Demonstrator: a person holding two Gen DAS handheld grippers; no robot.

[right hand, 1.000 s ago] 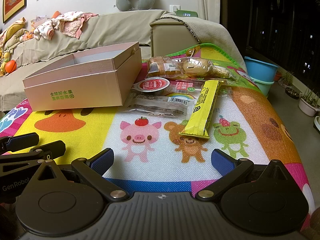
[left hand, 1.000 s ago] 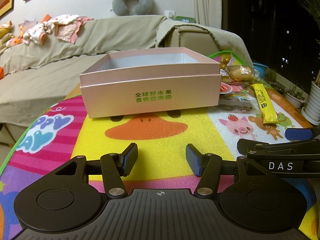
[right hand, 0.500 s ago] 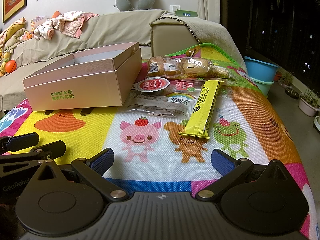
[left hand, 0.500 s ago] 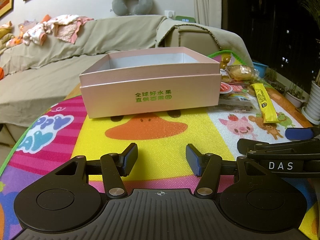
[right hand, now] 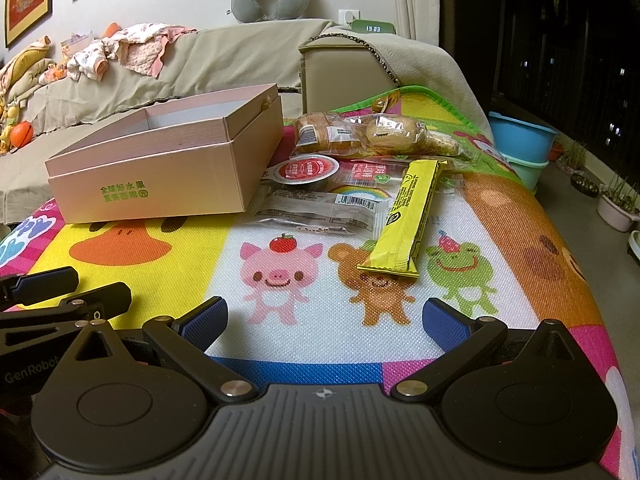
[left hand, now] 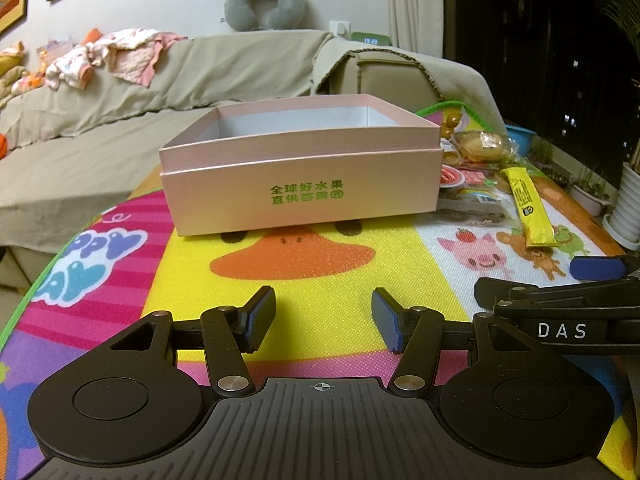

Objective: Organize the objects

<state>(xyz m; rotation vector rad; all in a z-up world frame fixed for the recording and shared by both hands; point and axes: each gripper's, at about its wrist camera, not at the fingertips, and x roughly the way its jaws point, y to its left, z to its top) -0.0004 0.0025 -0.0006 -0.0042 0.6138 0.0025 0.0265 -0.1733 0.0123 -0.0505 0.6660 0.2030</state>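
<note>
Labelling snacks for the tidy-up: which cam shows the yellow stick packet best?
Right wrist view: the yellow stick packet lies whole and near mid-frame on the play mat, print visible. The left wrist view has it small and distorted at the right edge, beyond the pink box.

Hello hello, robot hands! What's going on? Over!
Both hand-held grippers, left and right, open, empty. Pink box open; snacks, yellow packet beside it on mat. Nothing in the way.
</note>
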